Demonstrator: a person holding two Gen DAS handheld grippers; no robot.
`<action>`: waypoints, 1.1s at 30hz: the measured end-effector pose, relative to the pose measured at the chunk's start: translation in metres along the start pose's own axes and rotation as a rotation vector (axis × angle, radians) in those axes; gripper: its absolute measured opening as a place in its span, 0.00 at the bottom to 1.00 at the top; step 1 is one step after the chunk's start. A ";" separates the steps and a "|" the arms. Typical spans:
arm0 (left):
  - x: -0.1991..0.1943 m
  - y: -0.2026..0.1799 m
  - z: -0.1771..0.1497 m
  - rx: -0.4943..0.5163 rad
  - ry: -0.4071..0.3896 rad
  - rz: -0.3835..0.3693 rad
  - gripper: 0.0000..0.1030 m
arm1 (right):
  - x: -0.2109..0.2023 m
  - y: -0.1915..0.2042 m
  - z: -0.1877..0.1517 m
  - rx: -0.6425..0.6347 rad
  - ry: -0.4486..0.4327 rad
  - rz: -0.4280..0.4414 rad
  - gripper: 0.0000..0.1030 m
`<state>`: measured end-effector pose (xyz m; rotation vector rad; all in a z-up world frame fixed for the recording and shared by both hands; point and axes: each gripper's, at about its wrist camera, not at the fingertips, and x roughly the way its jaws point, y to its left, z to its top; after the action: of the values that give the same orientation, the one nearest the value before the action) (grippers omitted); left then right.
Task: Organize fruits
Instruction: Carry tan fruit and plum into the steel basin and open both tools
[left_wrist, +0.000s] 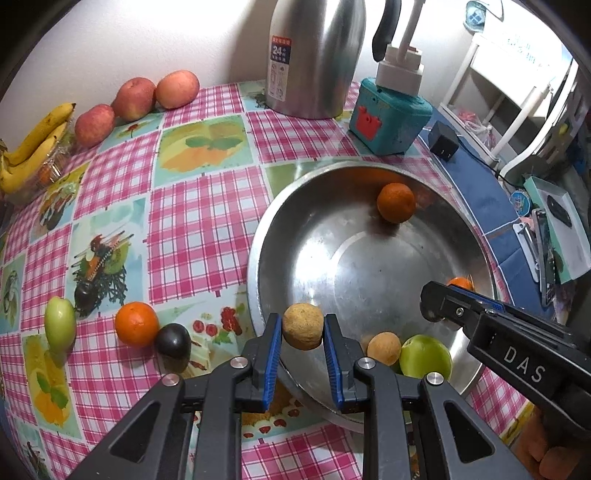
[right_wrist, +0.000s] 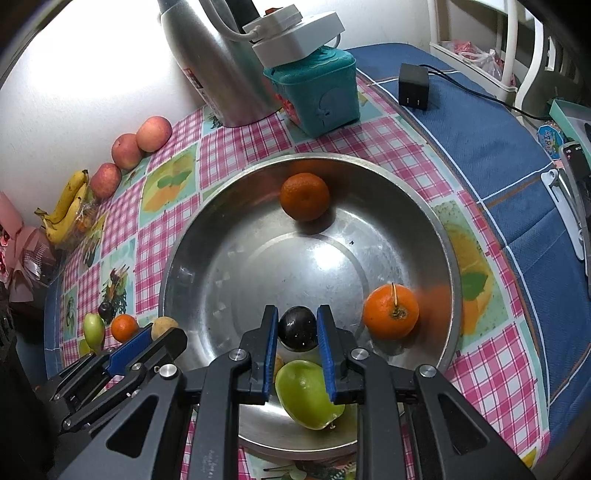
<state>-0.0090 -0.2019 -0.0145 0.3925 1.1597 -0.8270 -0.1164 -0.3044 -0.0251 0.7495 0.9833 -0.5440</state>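
My left gripper is shut on a tan round fruit, held just over the near rim of the steel bowl. My right gripper is shut on a dark plum above the bowl's near side. Inside the bowl lie two oranges, a green fruit and another tan fruit. On the cloth left of the bowl sit a green fruit, an orange and a second dark plum.
Three apples and a bunch of bananas line the wall at the far left. A steel thermos and a teal box stand behind the bowl. A black charger and small items lie on the blue cloth at the right.
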 end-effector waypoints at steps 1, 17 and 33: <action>0.001 0.000 -0.001 -0.001 0.004 -0.001 0.24 | 0.001 0.000 0.000 0.000 0.003 -0.001 0.22; 0.005 -0.005 -0.001 0.019 0.030 -0.036 0.37 | 0.007 -0.001 -0.001 0.005 0.026 -0.013 0.31; -0.017 0.031 0.004 -0.122 0.014 0.085 0.46 | -0.010 0.006 0.002 -0.024 -0.019 -0.007 0.34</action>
<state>0.0141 -0.1783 -0.0014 0.3444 1.1920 -0.6770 -0.1160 -0.3015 -0.0135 0.7183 0.9736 -0.5433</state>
